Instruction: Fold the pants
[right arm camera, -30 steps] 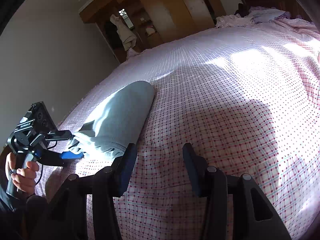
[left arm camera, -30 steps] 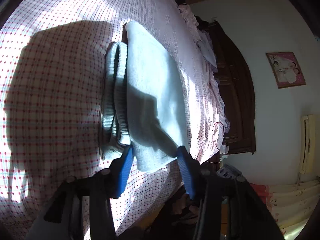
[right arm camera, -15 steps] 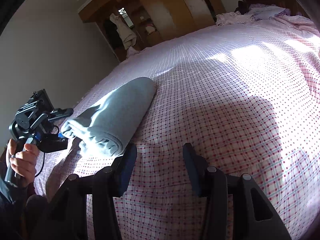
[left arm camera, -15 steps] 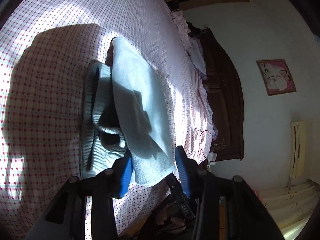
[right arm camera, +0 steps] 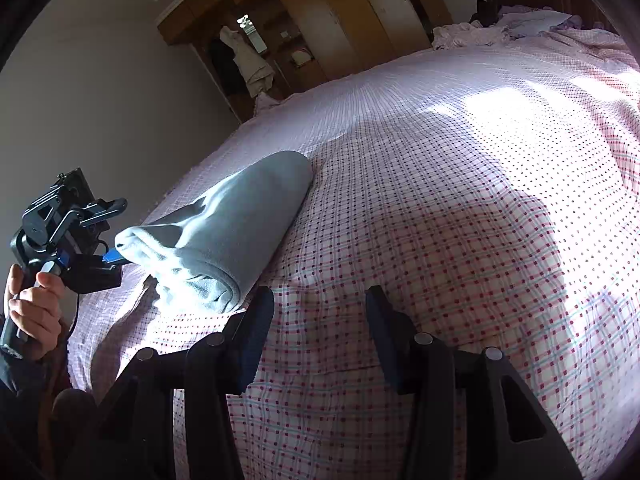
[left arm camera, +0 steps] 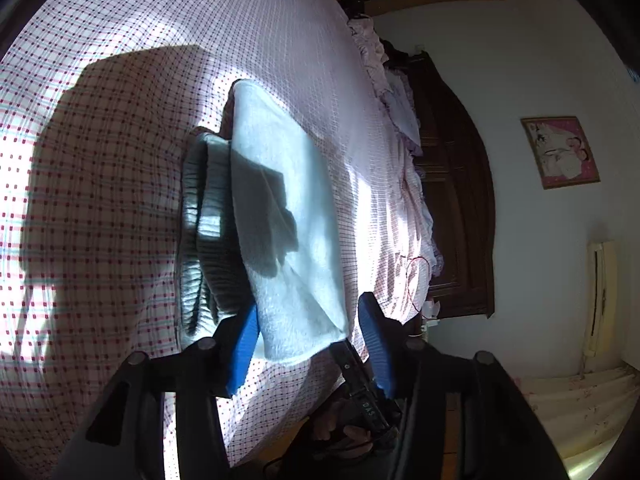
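Light grey-blue pants [left arm camera: 280, 216] lie folded lengthwise on the checked bed sheet [left arm camera: 100, 200], their ribbed waistband showing on the left side. My left gripper [left arm camera: 308, 336] is at their near end. Its jaws are opening, with the cloth's end edge between the blue fingers and the right pad clear of it. The right wrist view shows the same pants [right arm camera: 240, 216] as a long bundle, with the left gripper [right arm camera: 108, 256] in a person's hand at its end. My right gripper [right arm camera: 320, 320] stands open over bare sheet, beside the bundle, with nothing between its fingers.
The bed's edge runs just below the pants' near end. A dark wooden headboard [left arm camera: 460, 200] and crumpled bedding [right arm camera: 520, 24] are at the bed's head. A wooden wardrobe [right arm camera: 340, 28] with hanging clothes stands beyond the bed. Sunlit patches and hard shadows cross the sheet.
The left gripper's fingers stand wider apart than before, and the pants' top layer lies flatter than half a second ago. The right gripper has not moved.
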Motion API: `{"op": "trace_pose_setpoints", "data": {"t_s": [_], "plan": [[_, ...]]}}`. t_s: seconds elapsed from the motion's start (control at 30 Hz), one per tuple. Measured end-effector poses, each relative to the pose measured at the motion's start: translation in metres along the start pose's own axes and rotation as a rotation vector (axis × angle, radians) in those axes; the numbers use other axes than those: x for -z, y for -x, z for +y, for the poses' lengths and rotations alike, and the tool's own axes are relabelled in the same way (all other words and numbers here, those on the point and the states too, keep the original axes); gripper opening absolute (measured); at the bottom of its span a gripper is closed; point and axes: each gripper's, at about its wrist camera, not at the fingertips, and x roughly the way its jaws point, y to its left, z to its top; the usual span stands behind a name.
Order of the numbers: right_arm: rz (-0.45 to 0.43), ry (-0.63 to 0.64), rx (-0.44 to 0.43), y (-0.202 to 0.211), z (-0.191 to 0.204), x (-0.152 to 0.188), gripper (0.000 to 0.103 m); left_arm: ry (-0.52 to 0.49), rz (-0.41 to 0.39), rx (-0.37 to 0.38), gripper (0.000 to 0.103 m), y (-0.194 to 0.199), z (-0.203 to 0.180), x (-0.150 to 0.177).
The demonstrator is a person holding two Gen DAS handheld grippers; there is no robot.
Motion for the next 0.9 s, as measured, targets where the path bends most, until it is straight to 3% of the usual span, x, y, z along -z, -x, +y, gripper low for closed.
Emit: {"op": "trace_pose_setpoints", "data": {"t_s": [0.2,0.3,0.33,0.37,0.4,0.43,0.47,0.6,0.8,0.9], "plan": [[-0.001,0.01,0.001,0.001,0.002,0.001,0.041,0.008,0.019,-0.046,0.054,-0.025,-0.001,-0.025],[-0.01,0.014,0.004,0.003,0.005,0.002,0.041,0.02,0.003,-0.034,0.054,-0.034,-0.003,-0.039],[-0.024,0.034,0.015,0.005,0.008,0.003,0.041,0.02,-0.012,-0.03,0.046,-0.034,-0.005,-0.041],[-0.044,0.067,0.04,0.009,0.014,0.004,0.041,0.014,-0.027,-0.034,0.024,-0.034,-0.009,-0.041],[-0.069,0.11,0.068,0.013,0.022,0.004,0.041,0.006,-0.034,-0.039,0.011,-0.033,-0.014,-0.04],[-0.098,0.153,0.086,0.017,0.031,0.004,0.041,-0.001,-0.028,-0.037,0.01,-0.033,-0.018,-0.037],[-0.133,0.197,0.103,0.021,0.041,0.005,0.041,-0.004,-0.031,-0.02,0.01,-0.034,-0.024,-0.036],[-0.229,0.346,0.191,0.023,0.08,0.019,0.06,0.004,-0.082,0.014,0.01,-0.03,-0.046,-0.032],[-0.213,0.538,0.263,-0.004,0.119,0.043,0.06,-0.041,-0.088,-0.001,0.01,-0.049,-0.088,-0.041],[-0.23,0.501,0.263,-0.01,0.123,0.036,0.06,-0.043,-0.09,-0.004,0.01,-0.049,-0.091,-0.041]]}}
